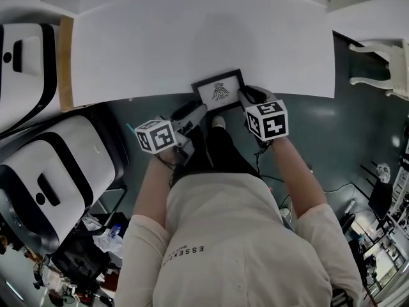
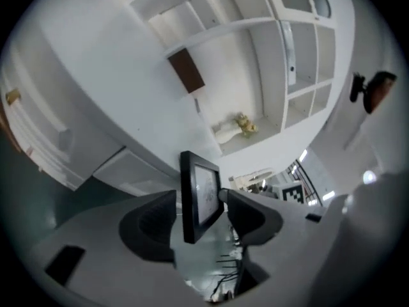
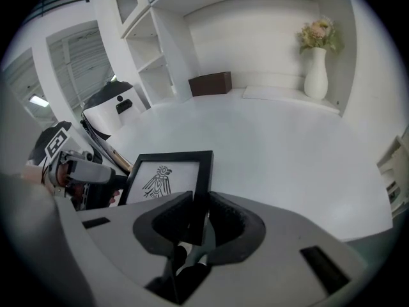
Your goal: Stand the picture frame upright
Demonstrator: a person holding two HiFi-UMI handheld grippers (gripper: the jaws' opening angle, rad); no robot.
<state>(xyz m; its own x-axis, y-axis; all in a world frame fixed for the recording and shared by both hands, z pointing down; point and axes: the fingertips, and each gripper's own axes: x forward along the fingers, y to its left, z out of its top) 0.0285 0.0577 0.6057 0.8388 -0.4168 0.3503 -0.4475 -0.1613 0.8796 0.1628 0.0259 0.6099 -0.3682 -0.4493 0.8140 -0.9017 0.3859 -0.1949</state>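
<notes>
A black picture frame [image 1: 219,91] with a bird drawing is at the near edge of the white table [image 1: 192,37], its face turned up toward the head view. My left gripper [image 1: 199,109] holds its left side. In the left gripper view the frame [image 2: 200,194] shows edge-on between the jaws of my left gripper [image 2: 199,221], which close on it. My right gripper [image 1: 246,96] grips the right side. In the right gripper view the frame [image 3: 167,178] has its right border pinched in my right gripper [image 3: 199,219]. The left gripper [image 3: 83,171] shows beyond it.
Two white and black machines [image 1: 57,165] [image 1: 22,69] stand left of the table. A white chair [image 1: 383,62] is at the right. Behind the table, a shelf unit holds a brown box [image 3: 209,83] and a white vase of flowers [image 3: 317,62].
</notes>
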